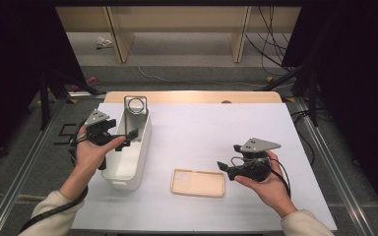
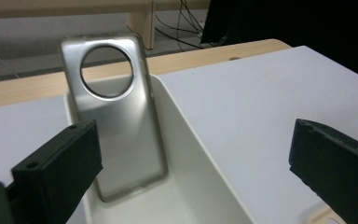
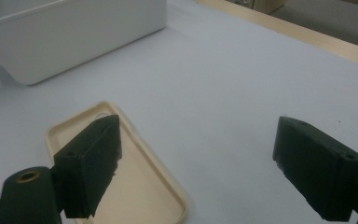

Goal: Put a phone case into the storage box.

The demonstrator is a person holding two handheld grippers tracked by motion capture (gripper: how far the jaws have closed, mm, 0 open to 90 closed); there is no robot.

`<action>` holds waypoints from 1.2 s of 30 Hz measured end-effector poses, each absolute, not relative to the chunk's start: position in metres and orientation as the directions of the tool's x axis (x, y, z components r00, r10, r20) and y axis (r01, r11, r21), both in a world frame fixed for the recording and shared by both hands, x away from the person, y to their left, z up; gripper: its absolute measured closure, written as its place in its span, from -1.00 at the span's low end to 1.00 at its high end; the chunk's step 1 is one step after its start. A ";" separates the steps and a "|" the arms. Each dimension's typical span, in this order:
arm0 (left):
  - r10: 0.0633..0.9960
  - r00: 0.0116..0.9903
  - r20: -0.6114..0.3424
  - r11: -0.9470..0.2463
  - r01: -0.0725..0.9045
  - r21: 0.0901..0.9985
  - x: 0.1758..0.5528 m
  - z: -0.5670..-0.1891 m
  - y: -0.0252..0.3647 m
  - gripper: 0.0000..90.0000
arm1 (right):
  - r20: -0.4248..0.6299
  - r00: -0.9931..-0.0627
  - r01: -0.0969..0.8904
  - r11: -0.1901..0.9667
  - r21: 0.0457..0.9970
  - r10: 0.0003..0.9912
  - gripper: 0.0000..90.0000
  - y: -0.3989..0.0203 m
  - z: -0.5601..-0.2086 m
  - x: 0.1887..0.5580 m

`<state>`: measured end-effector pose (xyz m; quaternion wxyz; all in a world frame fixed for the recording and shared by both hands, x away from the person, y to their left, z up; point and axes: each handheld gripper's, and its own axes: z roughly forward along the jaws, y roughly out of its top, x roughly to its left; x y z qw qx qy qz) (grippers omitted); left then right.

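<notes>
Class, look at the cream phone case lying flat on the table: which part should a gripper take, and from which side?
Grip one long raised rim of the cream phone case from above, one jaw inside the tray and one outside. It lies flat with its hollow upward, so probably only the rim offers an edge. The open right gripper is nearest.

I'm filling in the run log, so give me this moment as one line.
left gripper: open, empty, over white bin | grey phone case: leaning upright in bin | right gripper: open, empty | beige phone case: flat on table
</notes>
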<state>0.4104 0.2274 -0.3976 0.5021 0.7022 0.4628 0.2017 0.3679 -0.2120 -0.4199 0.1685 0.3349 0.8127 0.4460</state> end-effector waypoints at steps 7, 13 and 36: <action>0.849 0.514 -0.125 -0.123 0.421 0.899 0.383 -0.407 0.223 -1.00 | 0.026 -0.718 0.396 0.378 0.837 0.695 -0.64 -0.212 -0.420 0.370; 0.841 0.529 -0.111 -0.134 0.403 0.905 0.364 -0.413 0.220 -1.00 | 0.031 -0.717 0.399 0.374 0.837 0.697 -0.64 -0.213 -0.420 0.371; 0.831 0.549 -0.085 -0.160 0.383 0.910 0.356 -0.413 0.216 -1.00 | 0.040 -0.714 0.408 0.370 0.835 0.699 -0.64 -0.214 -0.422 0.372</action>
